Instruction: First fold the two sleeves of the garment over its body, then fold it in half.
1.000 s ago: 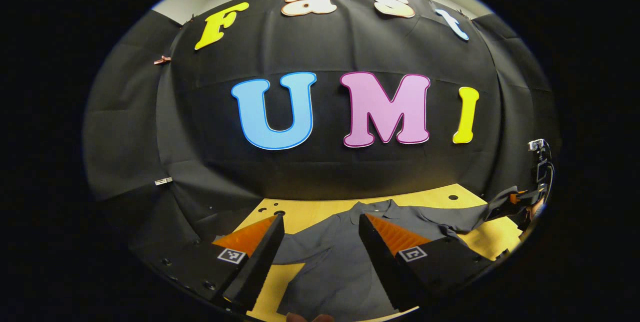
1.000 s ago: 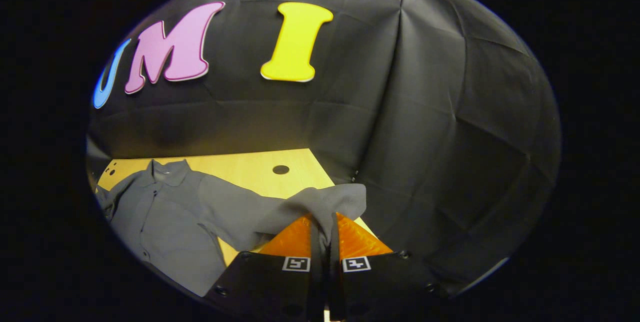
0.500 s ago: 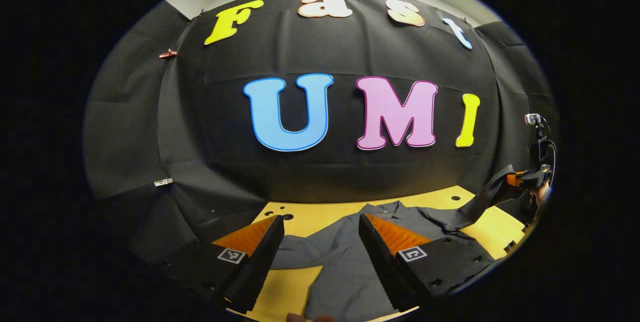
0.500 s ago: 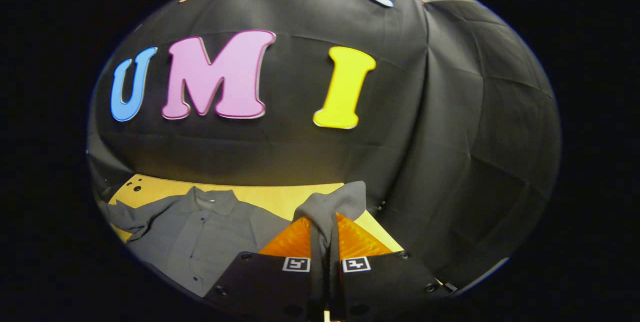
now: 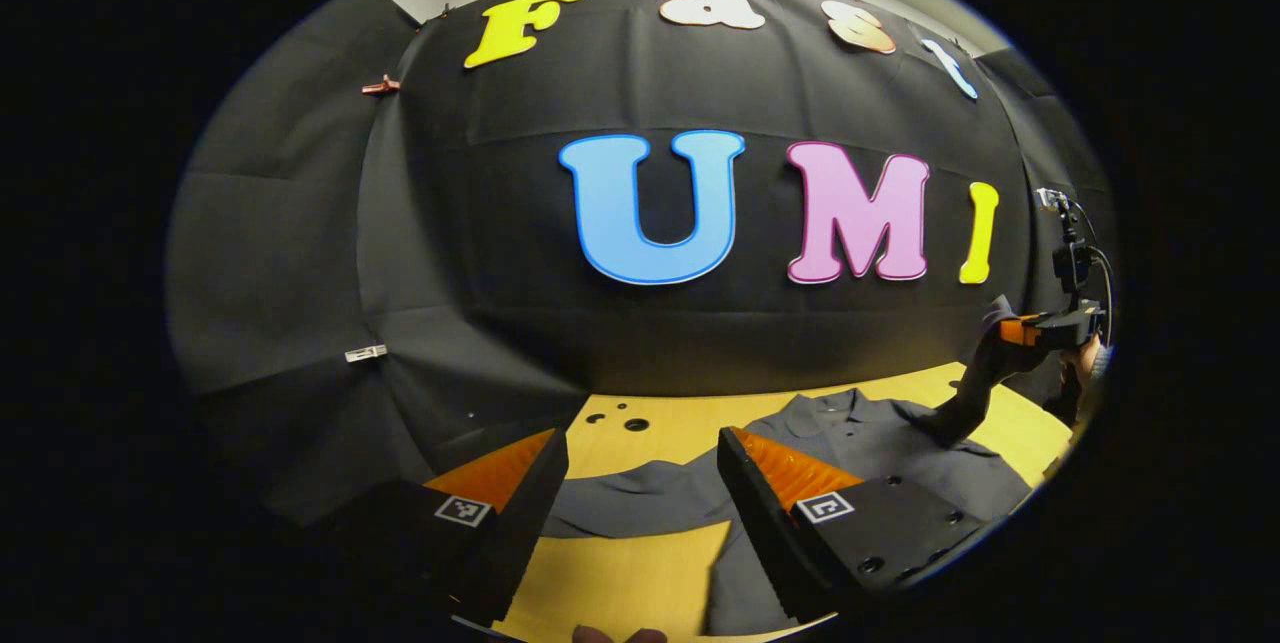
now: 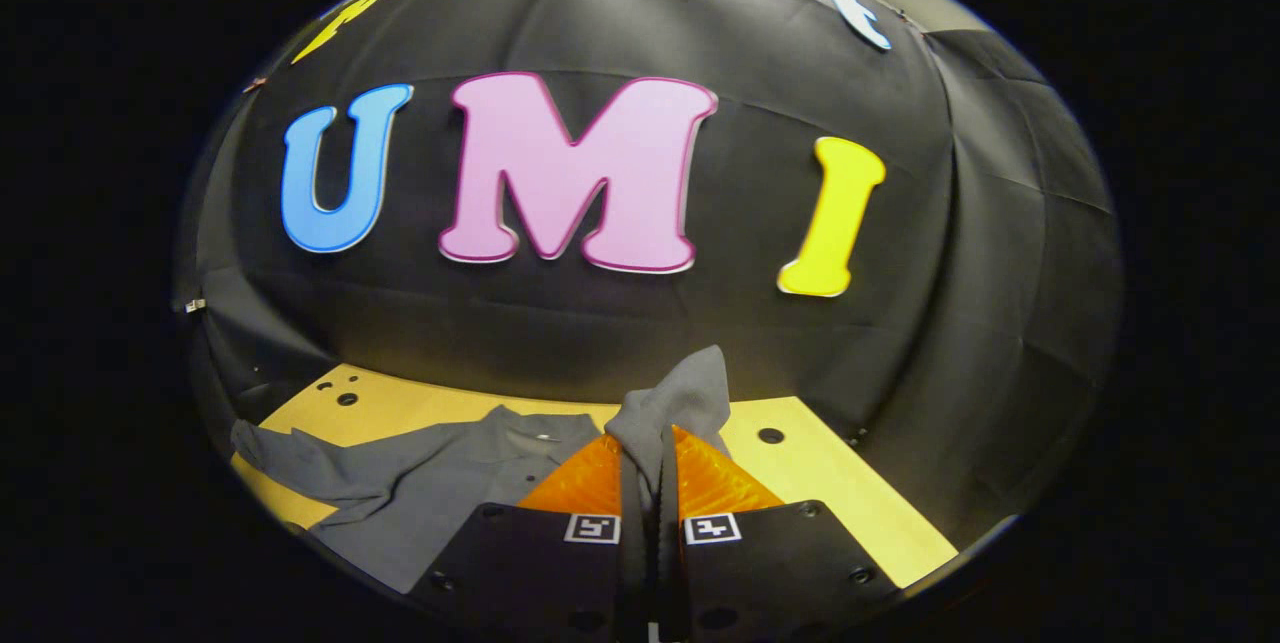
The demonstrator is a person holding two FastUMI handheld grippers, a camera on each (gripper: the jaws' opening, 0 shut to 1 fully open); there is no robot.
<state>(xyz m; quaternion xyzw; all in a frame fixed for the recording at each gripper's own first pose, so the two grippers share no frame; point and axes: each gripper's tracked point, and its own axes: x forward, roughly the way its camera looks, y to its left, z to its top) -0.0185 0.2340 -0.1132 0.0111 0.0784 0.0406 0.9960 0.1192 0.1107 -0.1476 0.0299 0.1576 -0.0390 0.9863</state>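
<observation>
A grey collared shirt (image 5: 880,448) lies flat on the yellow wooden table (image 5: 620,583). Its left sleeve (image 5: 625,503) stretches across the table between the fingers of my left gripper (image 5: 640,443), which hovers open above it with nothing in it. At the far right of the left gripper view, my right gripper (image 5: 1040,328) holds the other sleeve (image 5: 970,383) up off the table. In the right gripper view, my right gripper (image 6: 648,438) is shut on that sleeve, and the cuff (image 6: 690,388) stands up past the fingertips. The shirt body (image 6: 450,488) lies below and to the left.
The table has small round holes near its back edge (image 5: 635,423) (image 6: 770,435). Black cloth walls close in behind and on both sides. A hand (image 5: 1085,363) holds the right gripper at the table's right edge.
My right gripper has lifted the sleeve and carried it leftward, over the shirt body. My left gripper, still open, has shifted left, so the shirt sits further right in its view.
</observation>
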